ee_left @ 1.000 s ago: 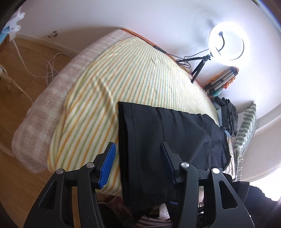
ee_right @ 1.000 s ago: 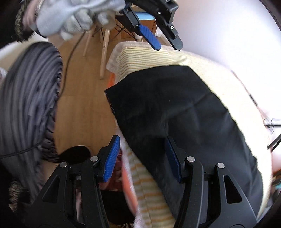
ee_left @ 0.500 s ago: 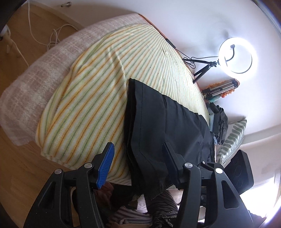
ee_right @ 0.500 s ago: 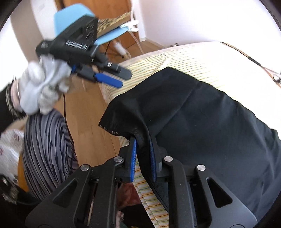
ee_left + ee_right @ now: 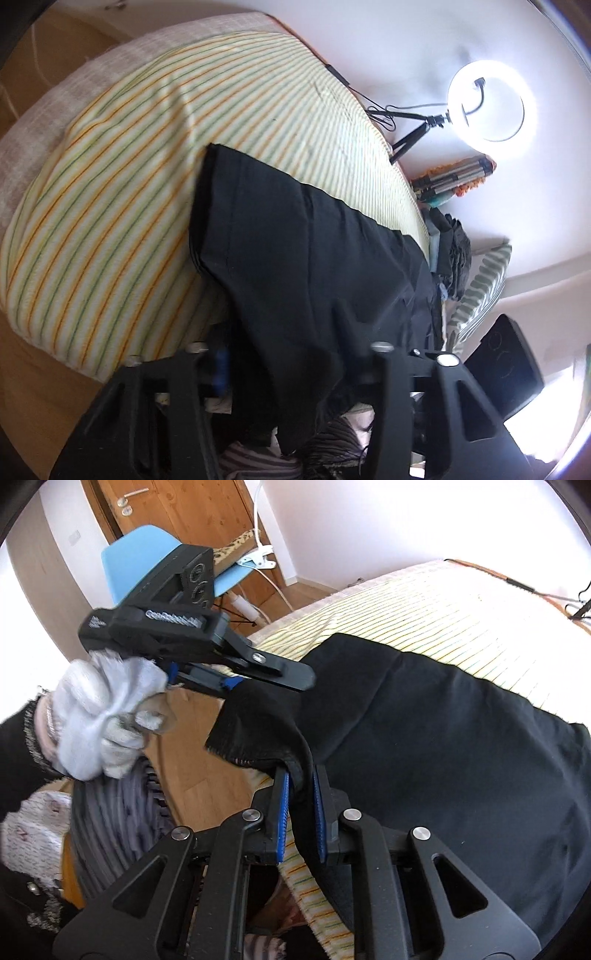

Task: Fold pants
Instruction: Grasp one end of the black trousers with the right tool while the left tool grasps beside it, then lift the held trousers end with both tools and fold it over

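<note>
Black pants [image 5: 303,240] lie spread across a striped blanket [image 5: 129,184] on a bed. The near edge of the pants [image 5: 443,738] is lifted off the blanket. My right gripper [image 5: 300,771] is shut on a fold of that edge, and cloth bunches between its blue pads. My left gripper [image 5: 277,681], held by a white-gloved hand [image 5: 99,716], reaches the same edge further left at the corner. In the left wrist view the left gripper [image 5: 284,332] has cloth draped between its fingers; its jaws are closing and still stand apart.
A lit ring light [image 5: 491,103] on a tripod stands past the bed by the wall. Dark clothes [image 5: 454,254] and a striped pillow [image 5: 480,288] lie at the bed's far end. A blue chair [image 5: 140,557] and a wooden door [image 5: 177,502] stand beyond the wooden floor.
My right gripper went from open to shut on the pants' edge and raised it. My left gripper came down to the corner, so cloth now lies between its fingers.
</note>
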